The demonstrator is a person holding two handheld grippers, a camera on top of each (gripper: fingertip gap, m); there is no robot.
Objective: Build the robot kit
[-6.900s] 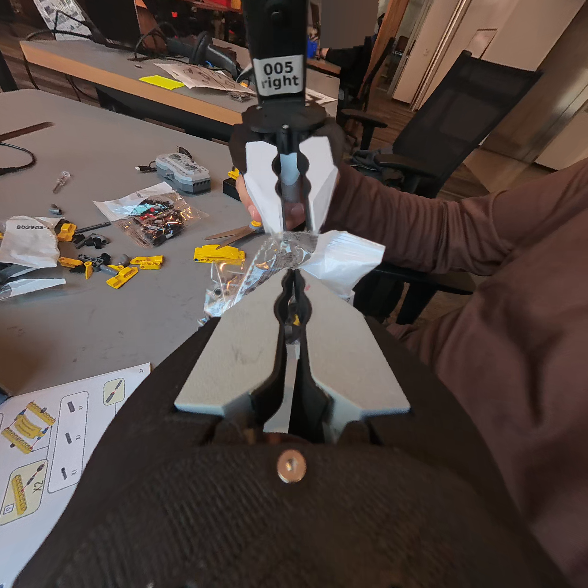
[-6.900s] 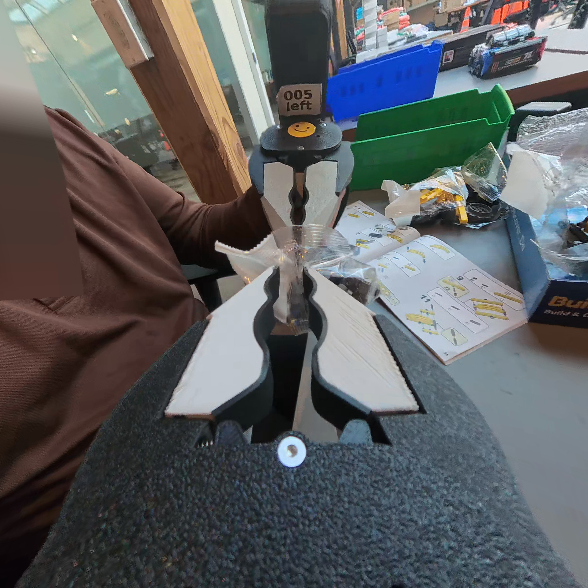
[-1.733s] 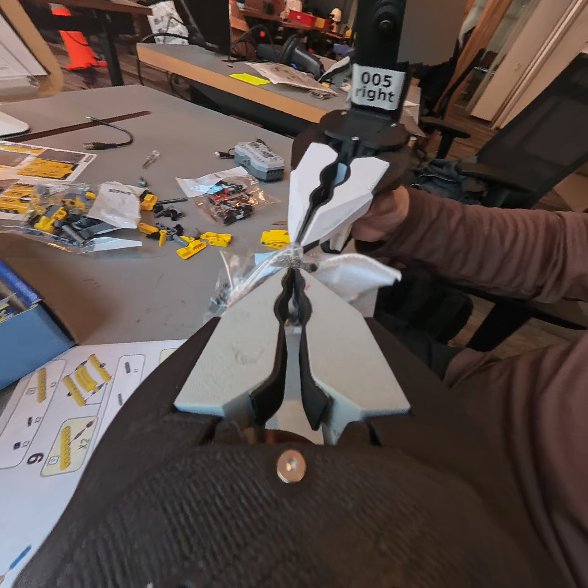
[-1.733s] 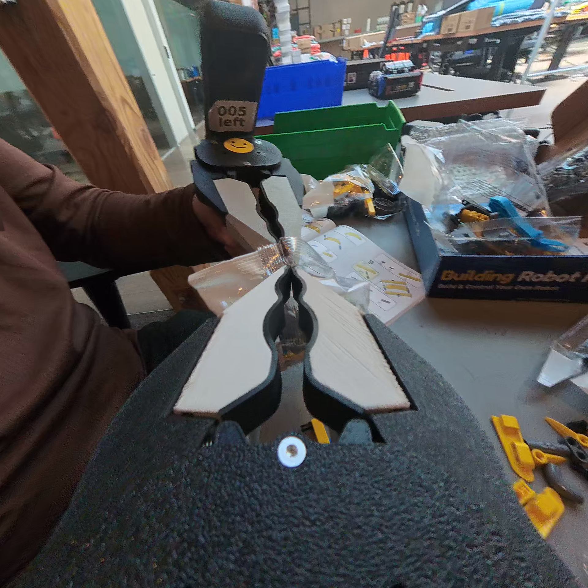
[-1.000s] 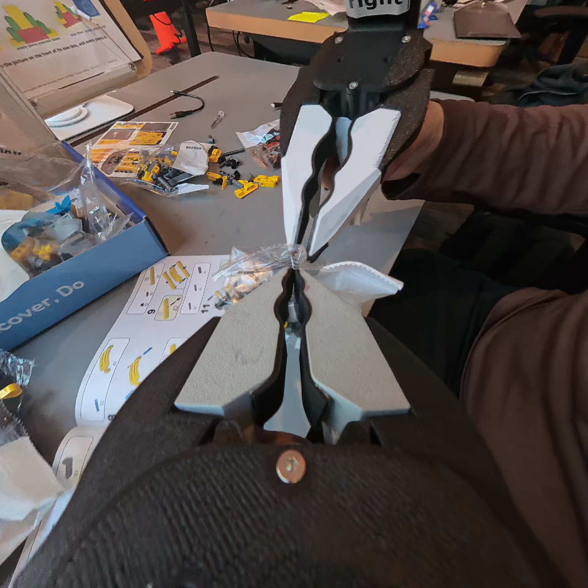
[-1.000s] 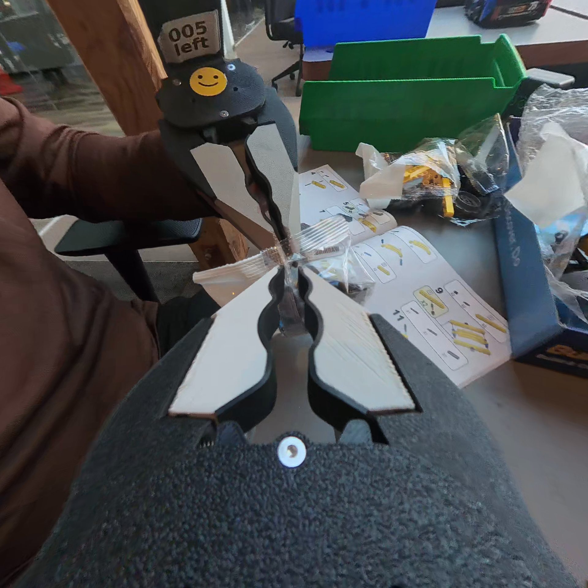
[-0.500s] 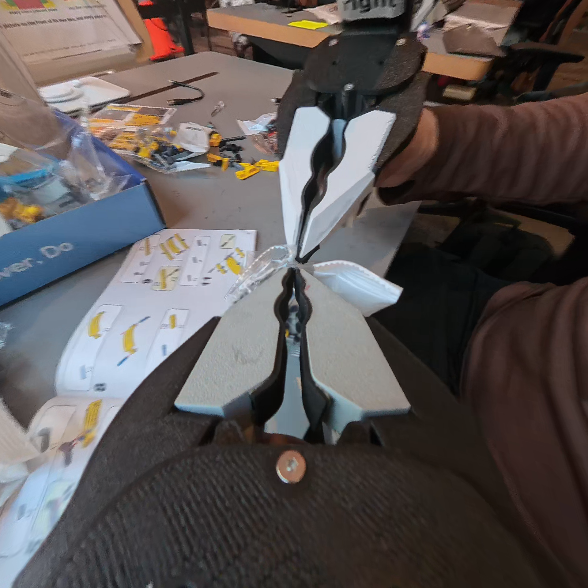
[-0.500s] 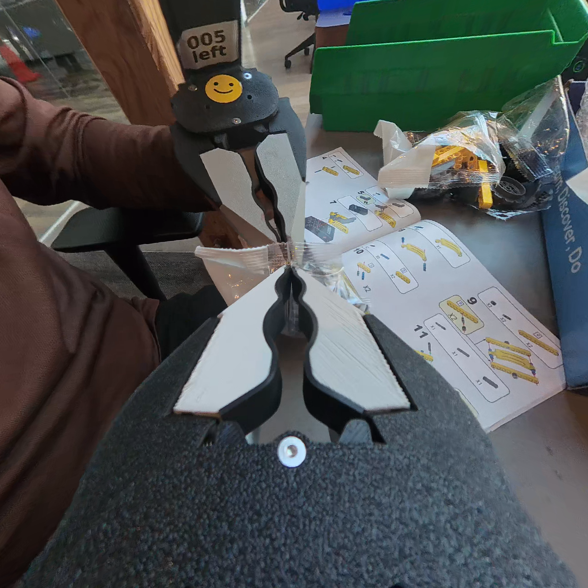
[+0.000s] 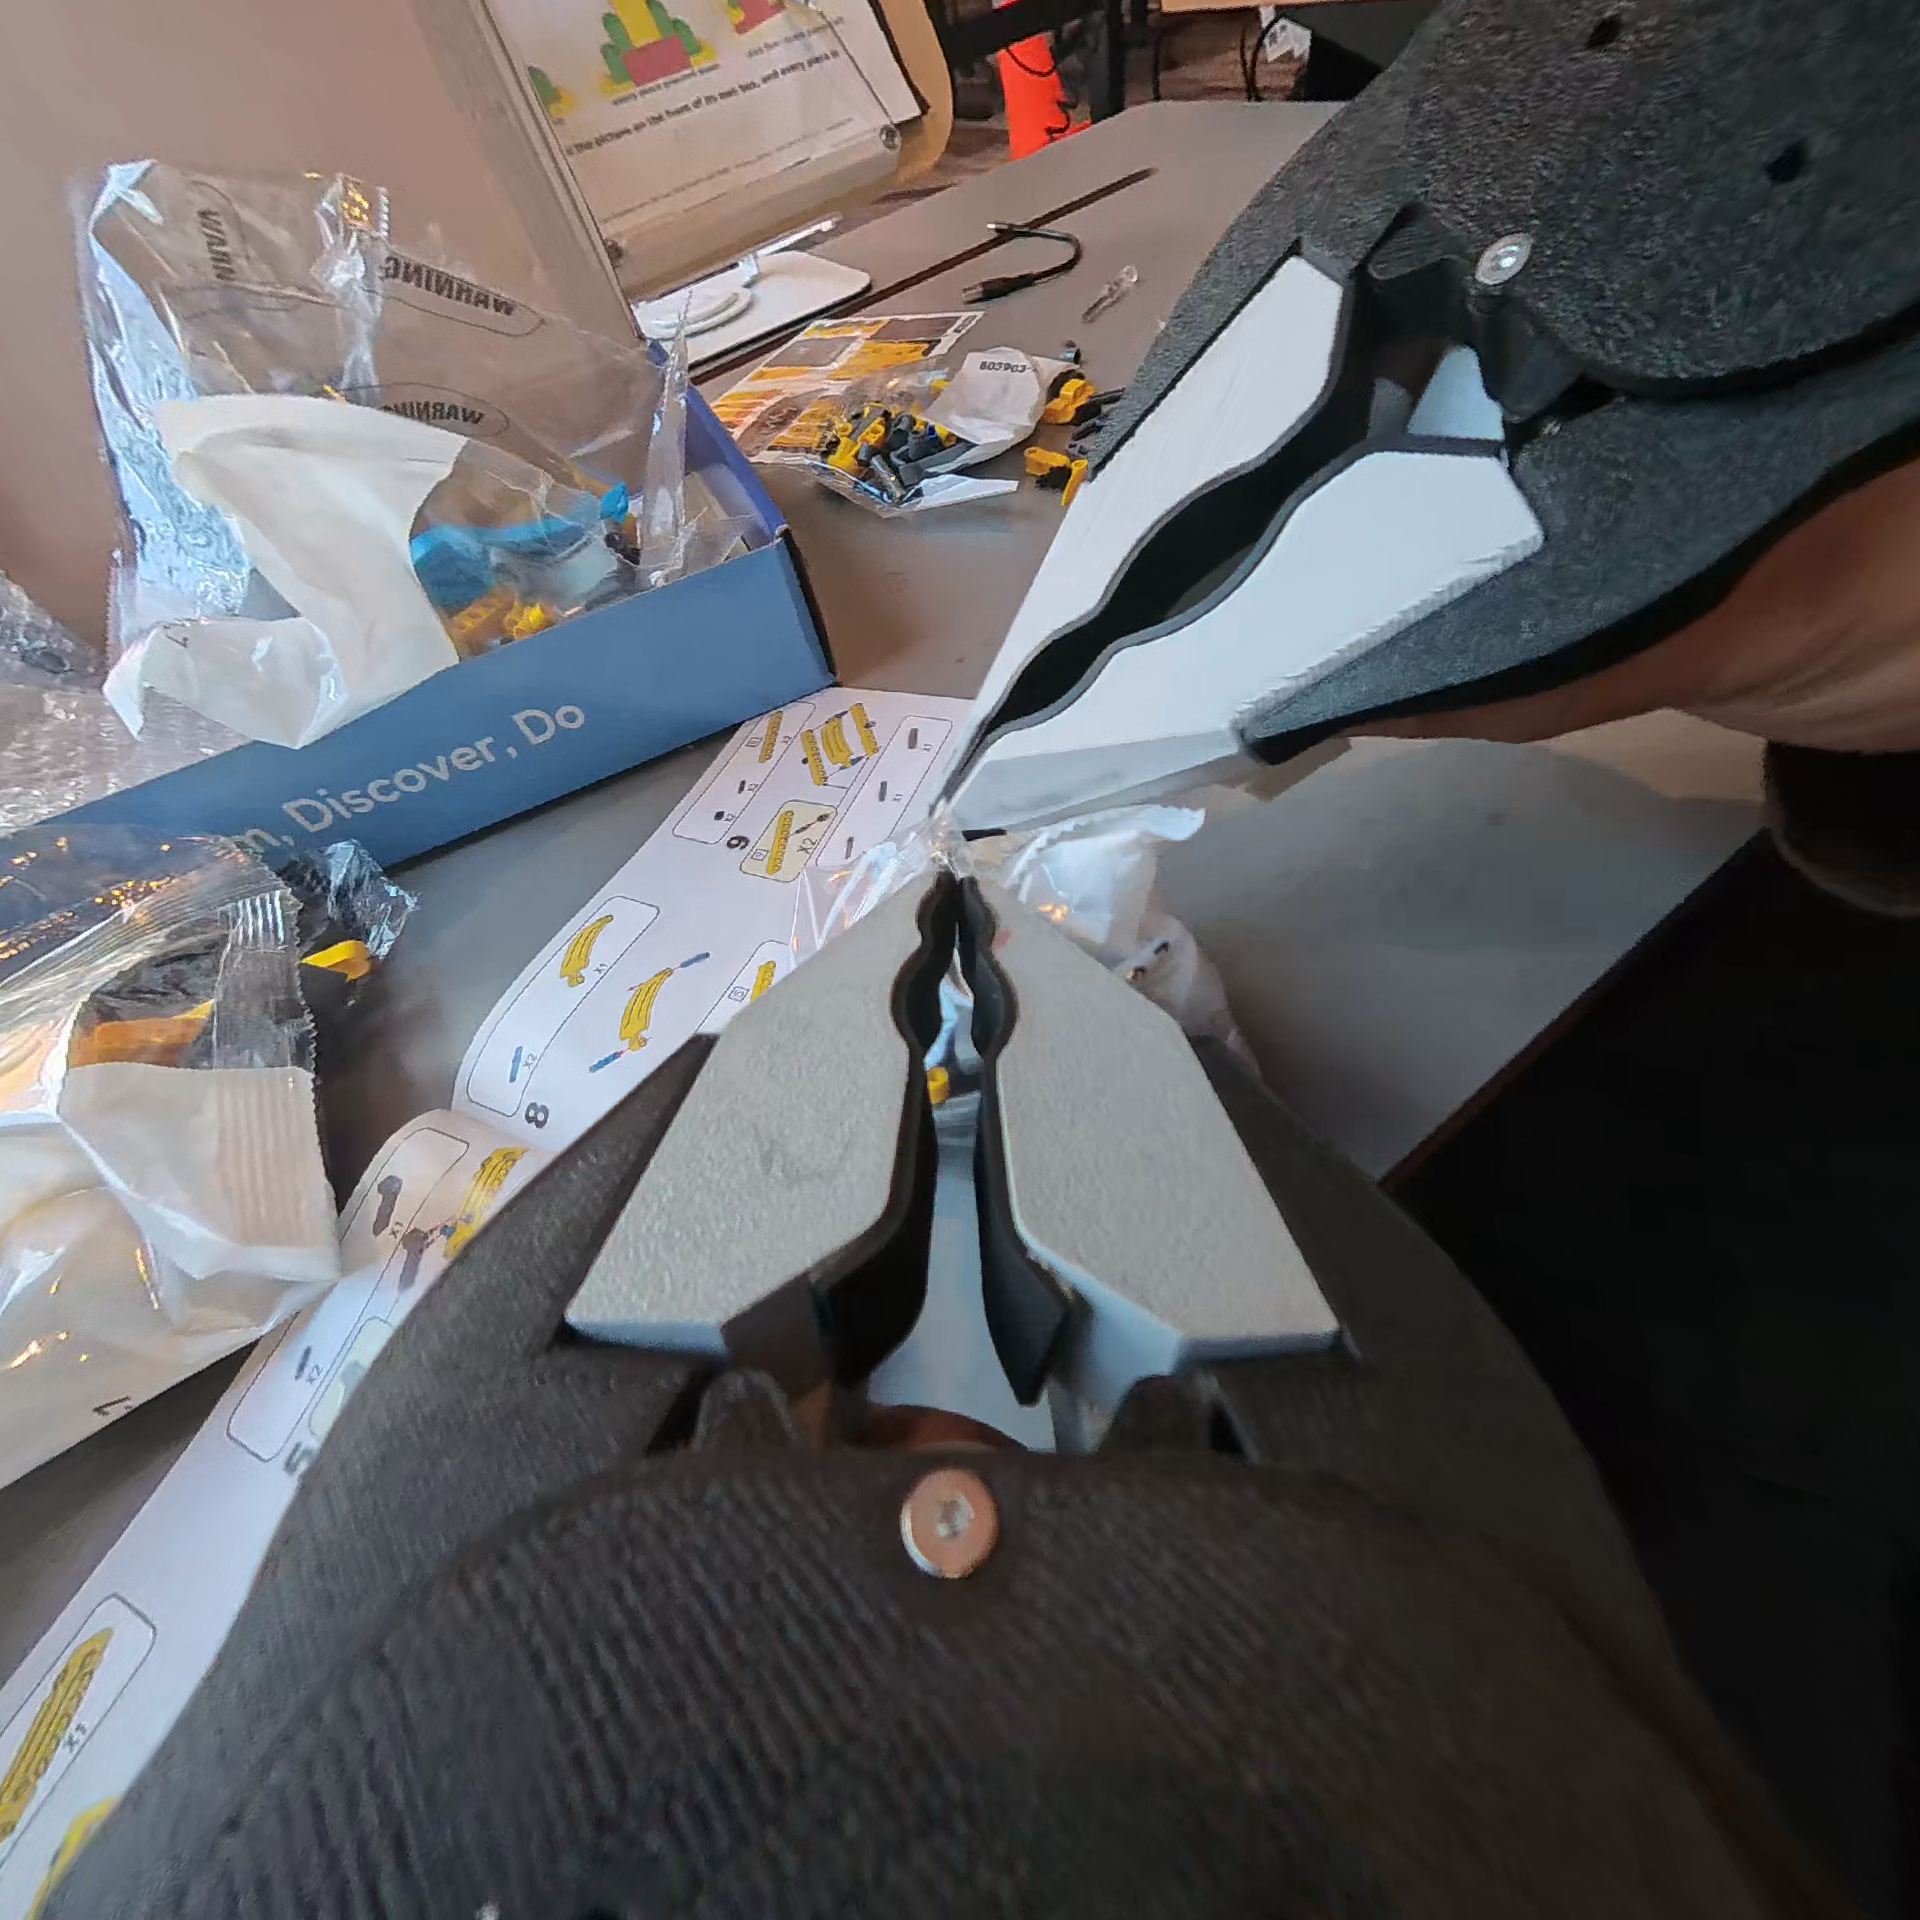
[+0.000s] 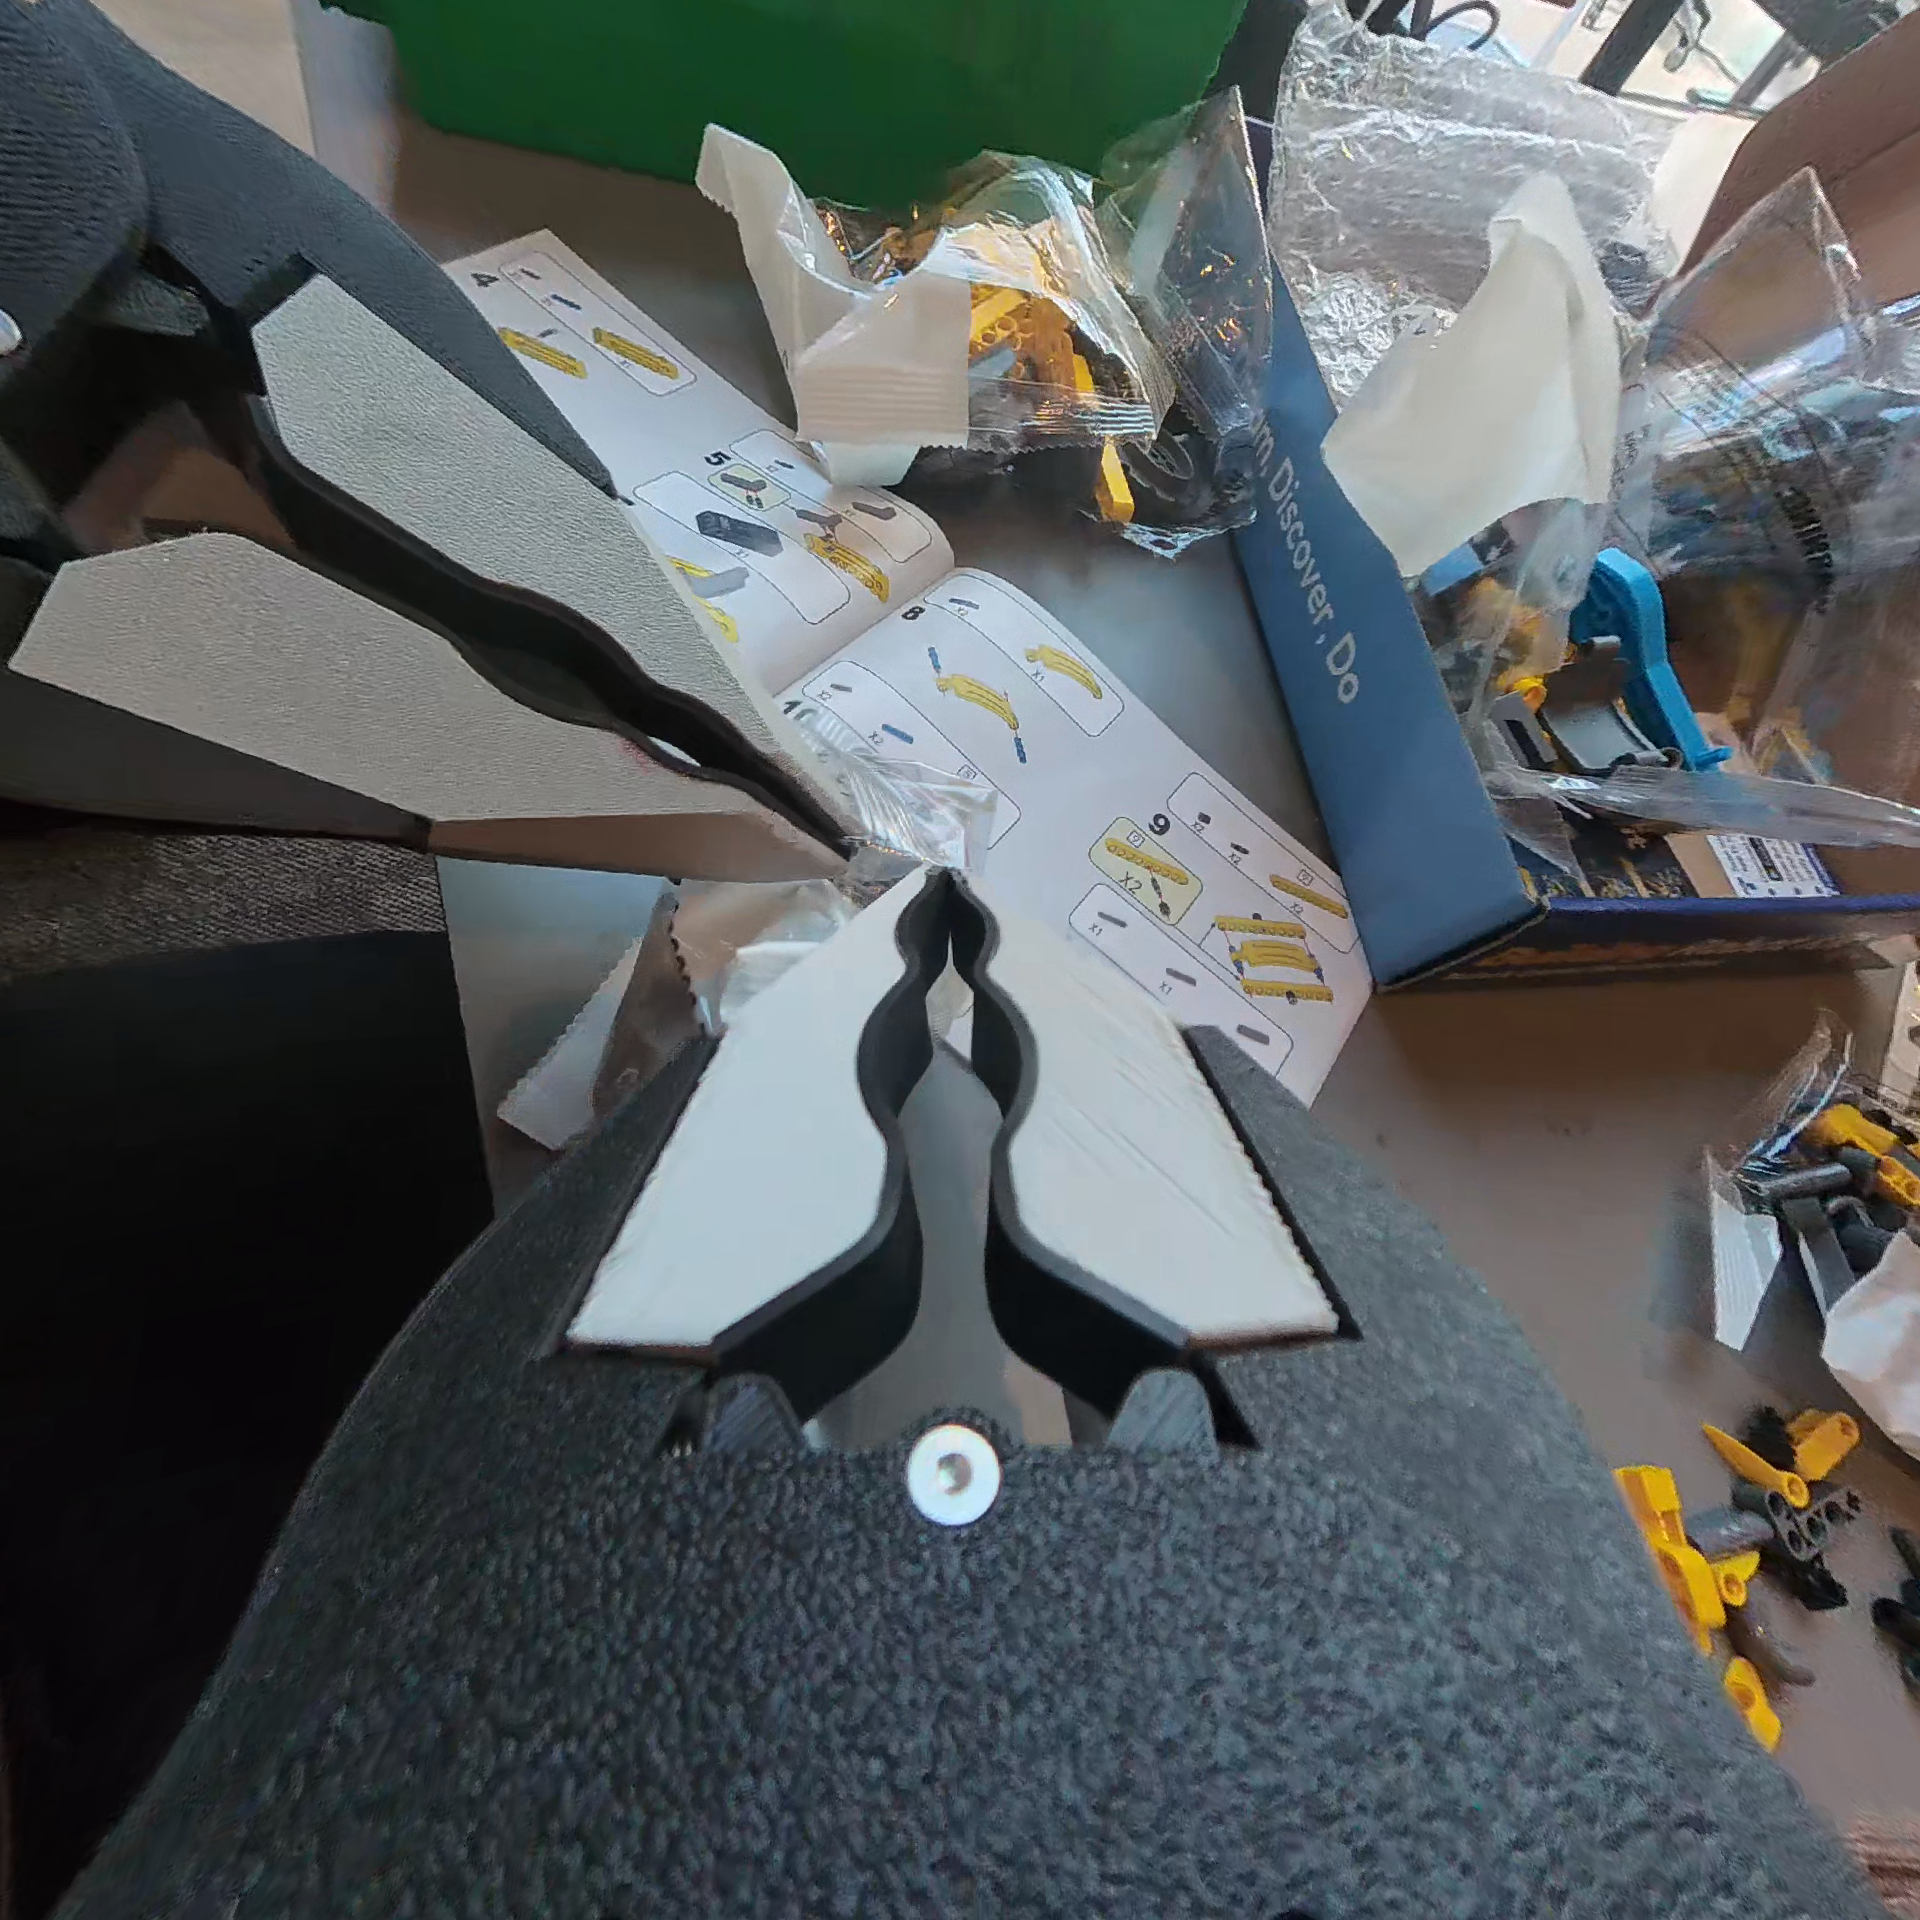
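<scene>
Between the two sets of tongs, a small clear plastic bag (image 9: 883,868) hangs pinched just above the open instruction booklet (image 9: 665,935) at the grey table's (image 9: 1403,935) edge: left gripper (image 9: 954,896) and right gripper (image 10: 943,883) both clamp its crinkled top, tip to tip. Film this thin looks light, limp and slippery, best held at the serrated seam. Its contents sit mostly hidden behind the fingers; only a yellow speck shows.

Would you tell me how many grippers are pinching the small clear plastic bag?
2. The left gripper and the right gripper are both shut on the small clear plastic bag, tips nearly meeting at its bunched middle, above the instruction booklet.
</scene>
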